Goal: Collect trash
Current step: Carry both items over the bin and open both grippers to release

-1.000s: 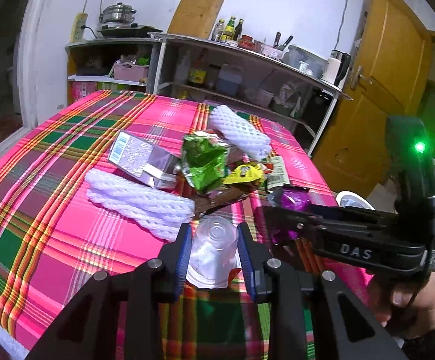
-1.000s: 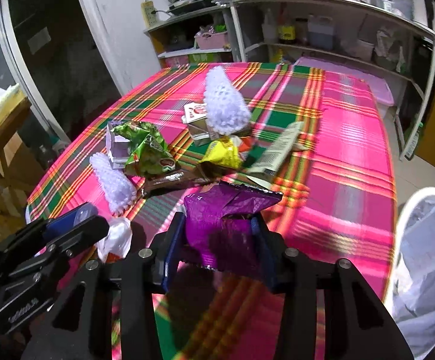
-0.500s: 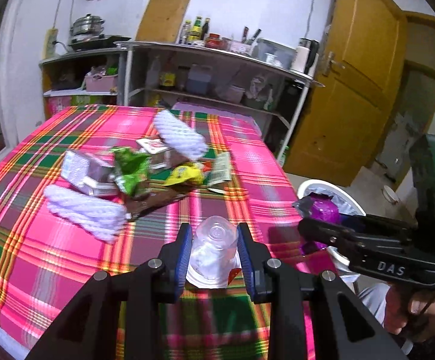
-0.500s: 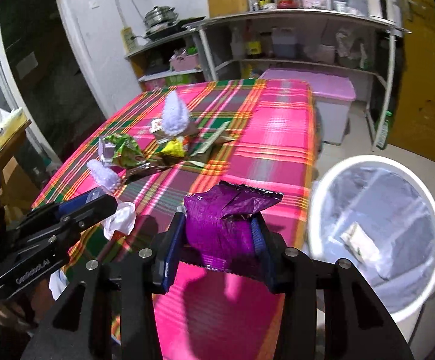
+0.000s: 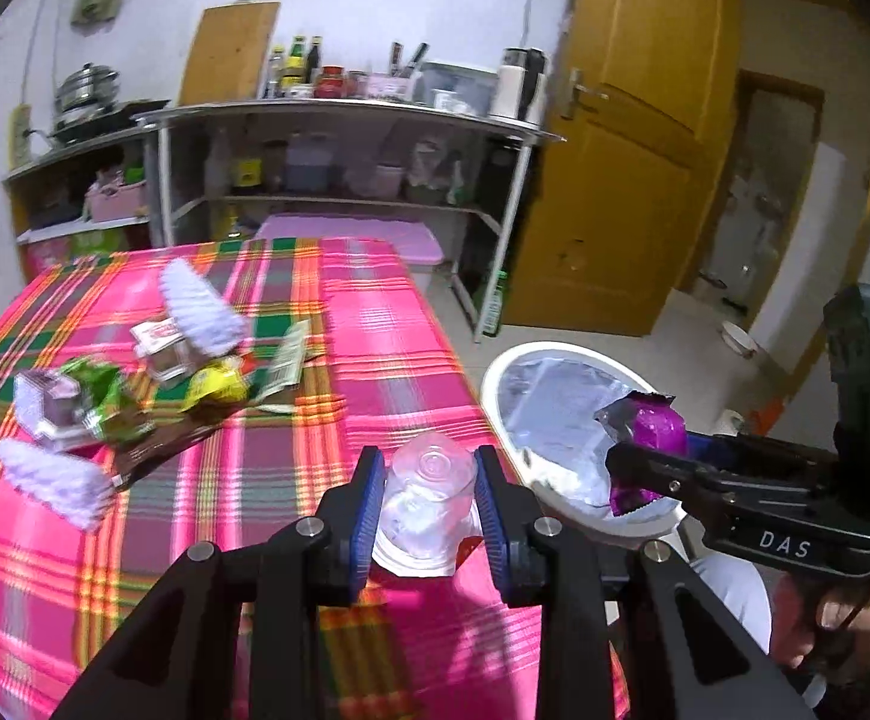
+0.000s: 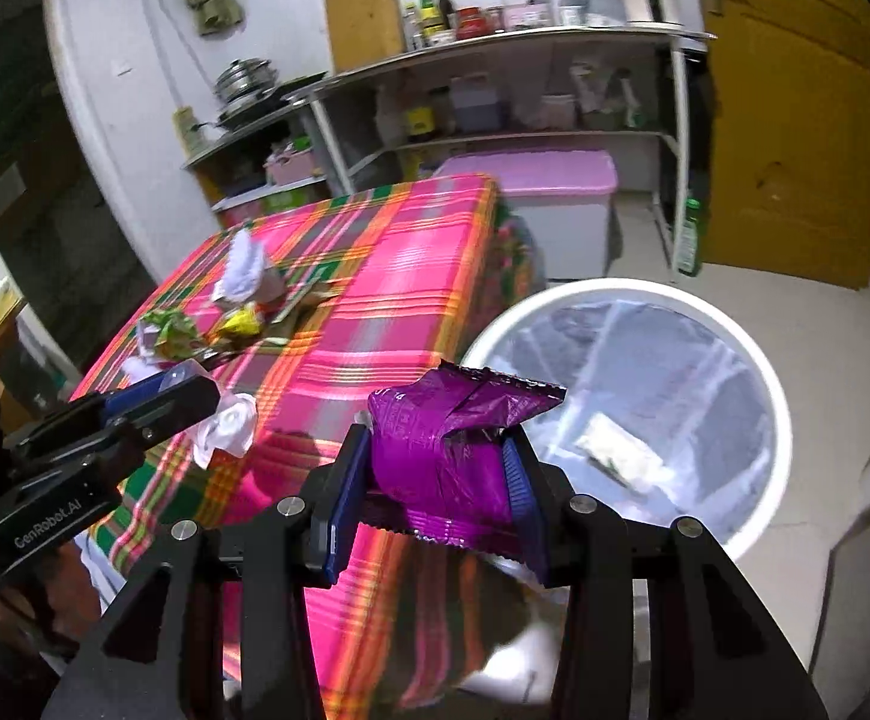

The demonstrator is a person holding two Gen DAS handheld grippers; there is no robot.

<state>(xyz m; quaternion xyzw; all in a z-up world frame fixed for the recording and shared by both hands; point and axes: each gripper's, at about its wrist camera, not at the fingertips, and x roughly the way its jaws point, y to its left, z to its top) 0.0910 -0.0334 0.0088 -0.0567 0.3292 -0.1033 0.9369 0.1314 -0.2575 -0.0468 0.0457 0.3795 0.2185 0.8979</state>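
The left tool is clenched on a clear plastic cup, held above the near edge of the plaid-covered surface. The right tool grips a crumpled purple wrapper, which sits at the edge of the white trash bin, the bin's lined opening lying toward 2 o'clock in the right wrist view. More litter stays on the surface at 10 o'clock from the left tool: a green wrapper, a yellow wrapper, and white foam nets.
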